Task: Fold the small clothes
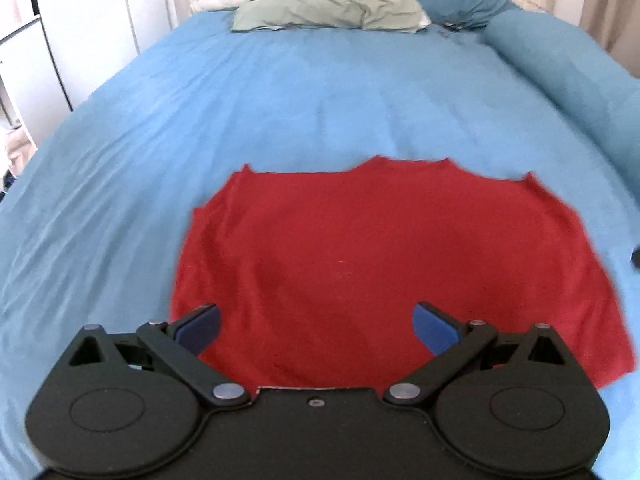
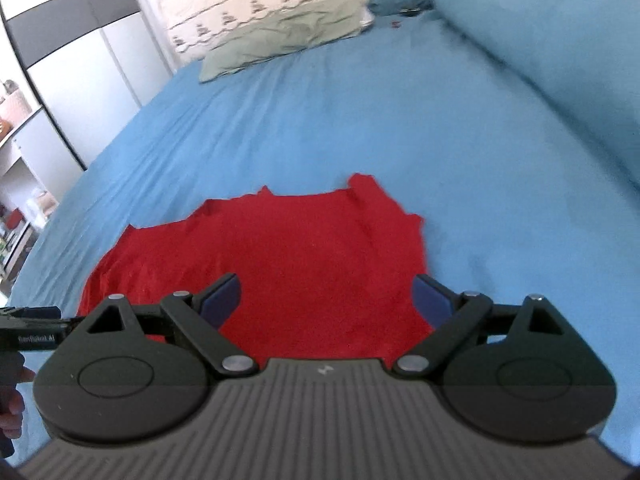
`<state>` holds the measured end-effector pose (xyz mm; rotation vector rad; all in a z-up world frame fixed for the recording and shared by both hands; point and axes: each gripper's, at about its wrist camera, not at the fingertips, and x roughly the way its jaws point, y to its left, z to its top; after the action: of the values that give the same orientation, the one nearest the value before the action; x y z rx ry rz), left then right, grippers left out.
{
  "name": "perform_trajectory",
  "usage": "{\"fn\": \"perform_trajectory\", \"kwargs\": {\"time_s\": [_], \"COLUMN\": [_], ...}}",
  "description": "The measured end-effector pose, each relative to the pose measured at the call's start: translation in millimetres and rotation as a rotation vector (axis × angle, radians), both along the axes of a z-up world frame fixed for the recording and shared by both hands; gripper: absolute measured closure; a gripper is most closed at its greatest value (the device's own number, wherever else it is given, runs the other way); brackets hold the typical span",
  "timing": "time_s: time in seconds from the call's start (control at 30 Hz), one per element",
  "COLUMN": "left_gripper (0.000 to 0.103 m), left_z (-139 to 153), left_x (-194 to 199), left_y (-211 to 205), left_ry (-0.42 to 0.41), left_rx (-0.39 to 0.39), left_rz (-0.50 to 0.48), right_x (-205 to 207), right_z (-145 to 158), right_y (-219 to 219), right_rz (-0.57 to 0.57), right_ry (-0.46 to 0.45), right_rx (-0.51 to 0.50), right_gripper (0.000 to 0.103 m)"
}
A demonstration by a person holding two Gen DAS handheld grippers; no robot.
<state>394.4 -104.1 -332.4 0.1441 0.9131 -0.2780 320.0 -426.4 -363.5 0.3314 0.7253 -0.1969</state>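
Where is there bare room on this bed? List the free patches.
Bare blue sheet lies between the red garment and the green pillow, and left of the garment toward the bed's edge. It is crowded at the head, with stacked pillows, and along the right, with the blue bolster.

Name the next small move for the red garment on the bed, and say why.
Probably lower both to the near hem and pinch a corner each. The red garment lies spread flat on the blue bedcover, apparently not yet folded. The left hand-held gripper and the right hand-held gripper are both open and hold nothing, above its near edge.
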Motion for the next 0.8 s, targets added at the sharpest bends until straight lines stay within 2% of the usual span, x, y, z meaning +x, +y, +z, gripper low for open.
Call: {"fn": "perform_trajectory", "kwargs": {"time_s": [0.1,0.17,0.37,0.47,0.6,0.73,0.8], "left_gripper": [0.000,0.000,0.000,0.000,0.000,0.000,0.000], "left_z": [3.6,-4.8,-26.9,-31.0,-34.5,-36.4,-39.5], "left_x": [-8.2,-9.5,-11.1,-10.2,-1.7,7.2,13.9], "left_y": [-11.5,-23.8,-49.4,-54.0,-57.2,-60.6,-63.2], "left_ry": [0.015,0.041,0.085,0.095,0.108,0.109,0.109], "left_rx": [0.003,0.000,-0.001,-0.006,-0.014,-0.010,0.005], "left_rz": [-0.010,-0.021,-0.054,-0.061,-0.064,-0.050,-0.028], "right_x": [-28.1,-42.3,-72.5,-82.5,-77.7,-59.1,-48.5], "right_z": [3.5,-3.1,-54.0,-77.5,-87.7,-92.5,-96.4], "right_y": [0.3,-0.8,-6.7,-13.3,-17.4,-33.5,-41.2], "right_rz": [-0.043,-0.073,-0.174,-0.233,-0.271,-0.341,-0.374], "right_ry": [0.076,0.120,0.208,0.156,0.070,0.007,-0.006], "right_rx": [0.036,0.070,0.183,0.277,0.276,0.340,0.370], "right_gripper": [0.000,0.000,0.000,0.006,0.017,0.024,0.031]}}
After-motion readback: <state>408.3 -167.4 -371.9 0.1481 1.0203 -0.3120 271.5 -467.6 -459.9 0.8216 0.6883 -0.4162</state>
